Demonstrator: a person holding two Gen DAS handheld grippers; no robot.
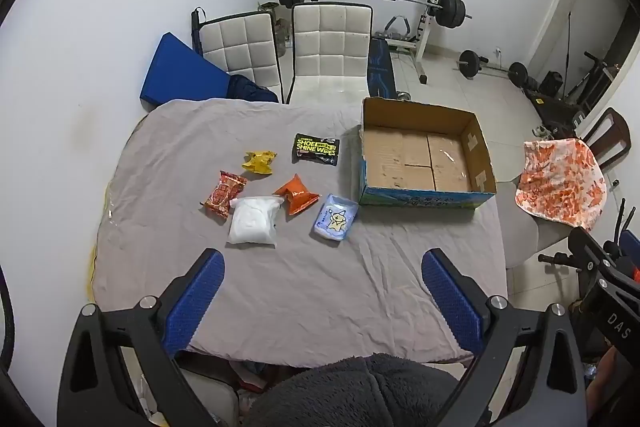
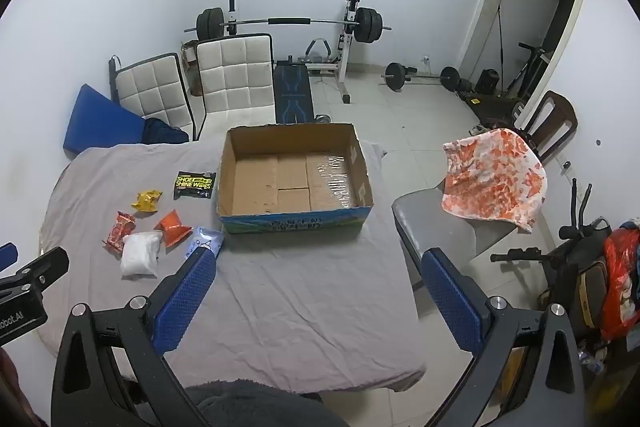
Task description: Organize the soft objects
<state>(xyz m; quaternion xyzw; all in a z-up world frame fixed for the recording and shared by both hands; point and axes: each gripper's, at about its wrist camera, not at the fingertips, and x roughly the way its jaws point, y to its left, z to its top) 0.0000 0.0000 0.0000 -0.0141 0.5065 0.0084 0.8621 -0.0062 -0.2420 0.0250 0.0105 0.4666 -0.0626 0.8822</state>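
Several soft packets lie on the grey-covered table (image 1: 304, 279): a white pouch (image 1: 254, 221), a red snack packet (image 1: 222, 193), a yellow packet (image 1: 259, 161), an orange packet (image 1: 297, 193), a blue tissue pack (image 1: 335, 217) and a black shoe-wipes pack (image 1: 316, 148). An empty cardboard box (image 1: 424, 153) stands to their right; it also shows in the right wrist view (image 2: 294, 177). My left gripper (image 1: 322, 269) is open and empty, above the table's near part. My right gripper (image 2: 316, 269) is open and empty, near the table's front, in front of the box.
Two white padded chairs (image 1: 320, 47) stand behind the table. A chair with an orange-and-white cloth (image 2: 496, 181) stands at the right. A weight bench with barbell (image 2: 288, 23) is at the back wall. A blue pad (image 1: 180, 75) leans at the far left.
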